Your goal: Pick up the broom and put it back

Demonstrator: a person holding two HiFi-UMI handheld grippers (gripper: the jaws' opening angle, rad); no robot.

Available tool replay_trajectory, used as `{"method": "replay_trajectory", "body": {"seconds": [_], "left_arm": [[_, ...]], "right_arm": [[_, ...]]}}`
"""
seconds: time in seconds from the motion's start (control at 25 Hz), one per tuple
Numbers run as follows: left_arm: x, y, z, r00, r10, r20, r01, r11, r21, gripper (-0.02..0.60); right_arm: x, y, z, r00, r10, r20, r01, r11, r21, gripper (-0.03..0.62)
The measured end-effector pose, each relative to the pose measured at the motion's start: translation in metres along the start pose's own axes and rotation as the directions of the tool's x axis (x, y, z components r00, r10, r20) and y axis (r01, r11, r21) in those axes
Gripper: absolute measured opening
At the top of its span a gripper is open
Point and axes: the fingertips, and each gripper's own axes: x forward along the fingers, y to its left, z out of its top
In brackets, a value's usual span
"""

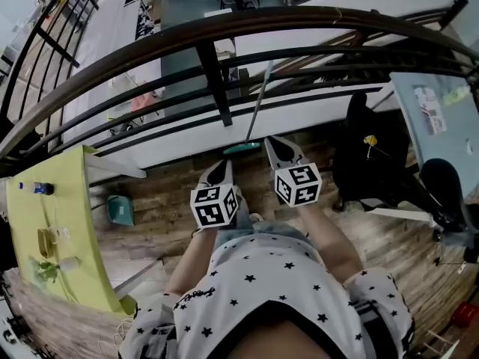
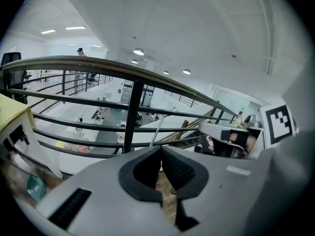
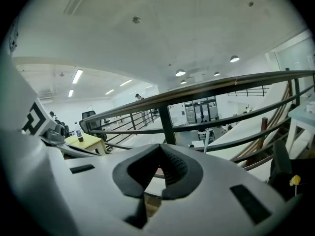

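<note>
broom (image 1: 257, 107) leans upright against the railing (image 1: 213, 73), teal head on the wooden floor (image 1: 161, 215), propped so it won't fall, probably already put back. the left gripper (image 1: 223, 165) and right gripper (image 1: 275, 142) hover near it, fingers of both pressed together, holding nothing.

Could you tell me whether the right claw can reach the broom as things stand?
Probably yes: the broom stands by the railing just ahead of the right claw, nothing between them, though its jaws are shut.
</note>
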Motion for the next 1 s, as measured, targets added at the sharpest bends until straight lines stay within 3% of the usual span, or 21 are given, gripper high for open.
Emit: {"method": "replay_trajectory", "body": {"seconds": [0.68, 1.0], "left_arm": [[-0.055, -0.006, -0.021, 0.997, 0.04, 0.06, -0.038, 0.999, -0.024, 0.012], [-0.061, -0.009, -0.024, 0.996, 0.054, 0.068, -0.052, 0.998, -0.029, 0.012]], "right_arm": [[-0.052, 0.056, -0.011, 0.995, 0.097, -0.009, -0.097, 0.993, -0.061, -0.006], [-0.06, 0.06, -0.009, 0.993, 0.116, 0.002, -0.115, 0.992, -0.058, -0.006]]}}
